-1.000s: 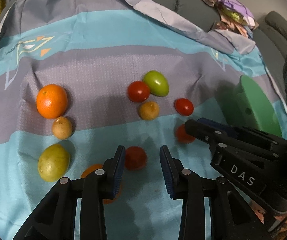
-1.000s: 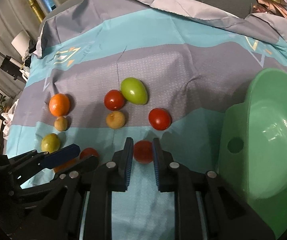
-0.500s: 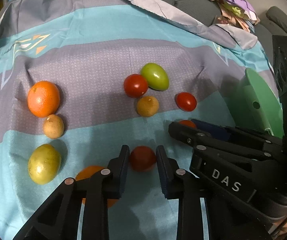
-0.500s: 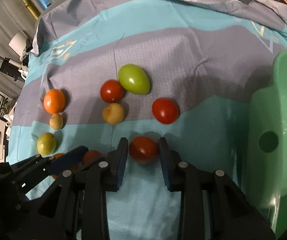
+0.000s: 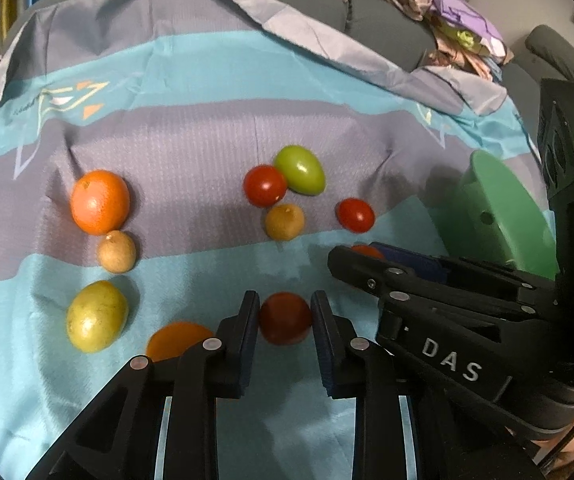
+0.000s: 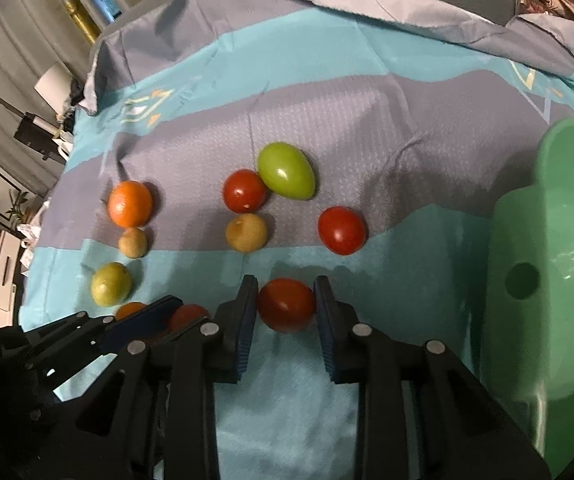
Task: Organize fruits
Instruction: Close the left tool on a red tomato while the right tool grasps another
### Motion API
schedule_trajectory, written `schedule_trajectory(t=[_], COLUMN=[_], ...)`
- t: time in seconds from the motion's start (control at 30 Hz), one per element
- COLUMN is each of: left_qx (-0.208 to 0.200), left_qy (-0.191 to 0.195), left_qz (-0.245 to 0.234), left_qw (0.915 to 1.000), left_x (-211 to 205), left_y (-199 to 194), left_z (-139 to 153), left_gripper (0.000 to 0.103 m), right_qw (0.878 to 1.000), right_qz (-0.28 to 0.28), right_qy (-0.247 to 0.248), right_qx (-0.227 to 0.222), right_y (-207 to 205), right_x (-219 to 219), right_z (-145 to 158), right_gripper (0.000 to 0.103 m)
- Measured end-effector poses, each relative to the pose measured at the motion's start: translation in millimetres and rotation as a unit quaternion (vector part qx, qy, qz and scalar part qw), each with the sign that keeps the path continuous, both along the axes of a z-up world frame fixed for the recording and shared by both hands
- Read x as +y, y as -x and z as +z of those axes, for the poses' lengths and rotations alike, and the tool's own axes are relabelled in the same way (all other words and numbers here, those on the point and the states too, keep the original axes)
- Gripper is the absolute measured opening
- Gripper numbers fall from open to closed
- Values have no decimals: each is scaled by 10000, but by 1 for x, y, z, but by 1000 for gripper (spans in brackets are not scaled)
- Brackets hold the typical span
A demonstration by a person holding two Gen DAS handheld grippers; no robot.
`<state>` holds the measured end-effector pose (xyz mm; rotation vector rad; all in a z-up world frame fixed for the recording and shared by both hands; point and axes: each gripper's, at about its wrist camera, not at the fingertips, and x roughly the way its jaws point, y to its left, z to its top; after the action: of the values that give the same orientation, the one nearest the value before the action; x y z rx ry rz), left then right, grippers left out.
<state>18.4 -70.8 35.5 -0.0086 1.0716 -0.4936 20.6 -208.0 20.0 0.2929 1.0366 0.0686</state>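
Note:
Fruits lie on a blue and grey cloth (image 5: 191, 128). My left gripper (image 5: 285, 316) is shut on a red tomato (image 5: 285, 318). My right gripper (image 6: 285, 304) is shut on another red tomato (image 6: 285, 304). Loose fruits include an orange (image 5: 100, 201), a green tomato (image 5: 300, 169), two more red tomatoes (image 5: 265, 185) (image 5: 355, 215), two small brown fruits (image 5: 284, 221) (image 5: 117, 251), a yellow fruit (image 5: 95, 316) and a small orange fruit (image 5: 177, 340) beside the left fingers. A green bowl (image 6: 559, 280) stands at the right.
The right gripper's body (image 5: 467, 320) fills the right of the left wrist view. The left gripper (image 6: 87, 340) shows at lower left in the right wrist view. Crumpled clothes (image 5: 447, 20) lie on a sofa behind the cloth.
Both grippers have closed in around their tomatoes: the left jaws narrowed onto the tomato between them, and the right gripper moved forward so its tomato sits between the pads.

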Motion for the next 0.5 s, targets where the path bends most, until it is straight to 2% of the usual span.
schedule_trajectory(t=[0.5], left_qx=[-549], left_qy=[230], left_qz=[65], left_qw=[9982], left_x=[1], left_y=[22], left_z=[31], left_gripper=[28], right_qw=[9977], right_qz=[-95], right_qy=[-108], right_qx=[-655], right_y=[40], right_x=[-9], right_z=[45], right_gripper=[29])
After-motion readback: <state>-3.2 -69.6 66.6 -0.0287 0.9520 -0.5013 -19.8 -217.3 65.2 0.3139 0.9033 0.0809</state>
